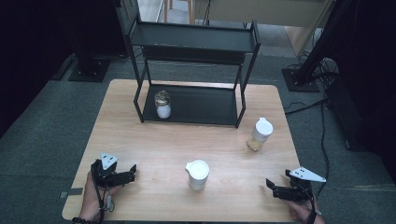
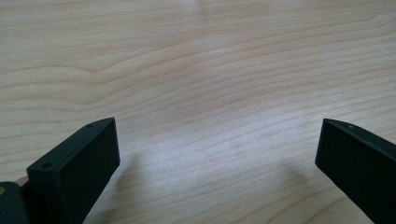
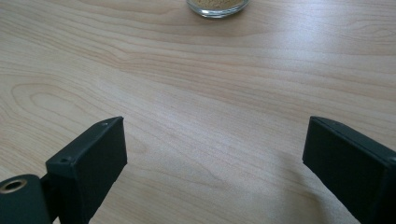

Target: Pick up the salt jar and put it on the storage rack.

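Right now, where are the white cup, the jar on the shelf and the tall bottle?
White cup (image 1: 198,173), high view, on its lid.
Jar (image 1: 163,104), high view, on its body.
Tall bottle (image 1: 260,134), high view, on its side.

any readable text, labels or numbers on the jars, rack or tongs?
None readable.
Jar with gold lid on the black rack: no legible label.
White-capped jar: no print visible.
White-lidded jar: plain.
Left tongs and right tongs: no markings legible.

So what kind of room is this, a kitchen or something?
More likely a recording studio or lab than a kitchen: dark curtains all round, black stands with cables on grey carpet, and a lone wooden table set with a small black rack and three jars.
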